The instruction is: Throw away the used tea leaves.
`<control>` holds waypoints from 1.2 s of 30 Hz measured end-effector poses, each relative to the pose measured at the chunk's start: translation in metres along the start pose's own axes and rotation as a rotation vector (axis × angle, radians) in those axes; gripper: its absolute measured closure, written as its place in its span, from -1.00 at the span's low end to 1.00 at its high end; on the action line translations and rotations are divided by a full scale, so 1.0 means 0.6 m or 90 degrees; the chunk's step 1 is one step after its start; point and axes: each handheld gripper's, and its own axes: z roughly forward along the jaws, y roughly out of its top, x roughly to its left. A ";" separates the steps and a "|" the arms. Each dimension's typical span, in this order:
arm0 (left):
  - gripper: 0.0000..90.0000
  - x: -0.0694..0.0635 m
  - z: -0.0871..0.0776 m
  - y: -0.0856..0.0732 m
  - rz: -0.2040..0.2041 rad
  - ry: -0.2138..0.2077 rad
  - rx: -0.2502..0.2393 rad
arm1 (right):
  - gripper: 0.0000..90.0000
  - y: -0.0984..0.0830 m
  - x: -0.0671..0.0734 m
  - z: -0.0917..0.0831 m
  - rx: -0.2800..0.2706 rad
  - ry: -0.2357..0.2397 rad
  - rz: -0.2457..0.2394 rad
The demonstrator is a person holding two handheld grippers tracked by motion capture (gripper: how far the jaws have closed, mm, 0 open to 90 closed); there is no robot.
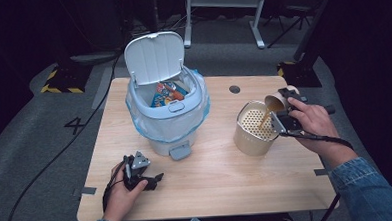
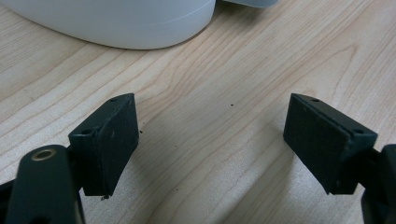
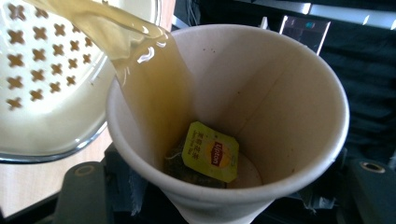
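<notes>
My right gripper (image 1: 282, 109) is shut on a paper cup (image 1: 275, 102), tipped on its side over a metal pot with a perforated strainer insert (image 1: 255, 128). Brown tea (image 3: 140, 60) streams out of the cup (image 3: 261, 102) onto the strainer (image 3: 42, 84). A tea bag with a yellow tag (image 3: 210, 151) lies at the cup's bottom. My left gripper (image 1: 146, 176) rests on the table near the front left, open with nothing between its pads (image 2: 112, 140), close to the base of a white bin (image 2: 116, 21).
A white bin (image 1: 166, 109) with its lid up and a clear liner stands at the table's middle left, with colourful wrappers inside. Its pedal (image 1: 180, 152) faces the front. A dark round grommet (image 1: 234, 89) sits in the wooden tabletop (image 1: 222, 184).
</notes>
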 end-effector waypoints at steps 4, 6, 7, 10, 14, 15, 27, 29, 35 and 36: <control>-0.59 0.000 0.000 0.000 0.000 0.000 0.000 | -0.28 0.006 0.002 -0.002 0.012 -0.031 -0.053; -0.59 0.000 0.000 0.000 0.000 0.000 0.000 | -0.28 0.008 0.003 -0.003 0.021 -0.047 -0.091; -0.59 0.000 0.000 0.000 0.000 0.000 0.000 | -0.28 0.010 0.004 -0.003 0.025 -0.053 -0.106; -0.59 0.000 0.000 0.000 0.000 0.000 0.000 | -0.28 0.015 0.005 -0.005 0.041 -0.077 -0.163; -0.59 0.000 0.000 0.000 0.000 0.000 0.000 | -0.28 0.022 0.008 -0.008 0.064 -0.117 -0.237; -0.59 0.000 0.000 0.000 0.000 0.000 0.000 | -0.28 0.023 0.009 -0.008 0.070 -0.129 -0.260; -0.59 0.000 0.000 0.000 0.000 0.000 0.000 | -0.28 0.042 0.018 -0.012 0.133 -0.224 -0.474; -0.59 0.000 0.000 0.000 0.000 0.000 0.000 | -0.28 0.044 0.018 -0.013 0.140 -0.233 -0.490; -0.59 0.000 0.000 0.000 0.000 0.000 0.000 | -0.28 0.051 0.014 -0.013 0.154 -0.247 -0.538; -0.59 0.000 0.000 0.000 0.000 0.000 0.000 | -0.28 0.053 0.014 -0.014 0.158 -0.255 -0.544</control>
